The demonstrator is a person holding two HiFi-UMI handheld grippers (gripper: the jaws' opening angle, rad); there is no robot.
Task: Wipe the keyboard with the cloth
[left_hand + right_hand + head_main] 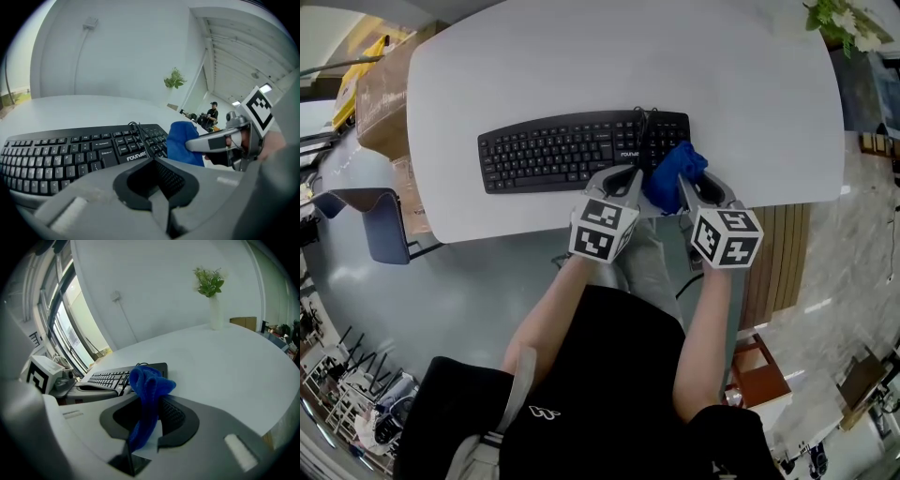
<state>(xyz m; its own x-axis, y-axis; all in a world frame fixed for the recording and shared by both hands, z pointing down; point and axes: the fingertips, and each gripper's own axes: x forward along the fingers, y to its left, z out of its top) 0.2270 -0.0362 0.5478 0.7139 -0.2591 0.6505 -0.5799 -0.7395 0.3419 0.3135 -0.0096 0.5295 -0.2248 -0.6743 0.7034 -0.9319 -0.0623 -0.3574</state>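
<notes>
A black keyboard (pixel 581 150) (pixel 70 150) (pixel 110 377) lies across the middle of the white table (pixel 581 66). A bunched blue cloth (pixel 670 176) (pixel 180 140) (pixel 147 394) rests over the keyboard's right end near the table's front edge. My right gripper (pixel 694 187) (pixel 140 446) is shut on it, and the cloth sticks up from between the jaws. My left gripper (pixel 623 178) (pixel 157 206) hovers just left of the cloth at the keyboard's front edge, jaws shut with nothing in them. Each gripper shows in the other's view: the right gripper (pixel 220 143) and the left gripper (pixel 70 385).
A plant in a white vase (pixel 844 23) (pixel 209 282) stands at the table's far right corner. A cardboard box (pixel 380 94) and a blue chair (pixel 384 225) sit left of the table. A wooden slatted panel (pixel 778 253) is at the right. A person (pixel 212 112) stands far off.
</notes>
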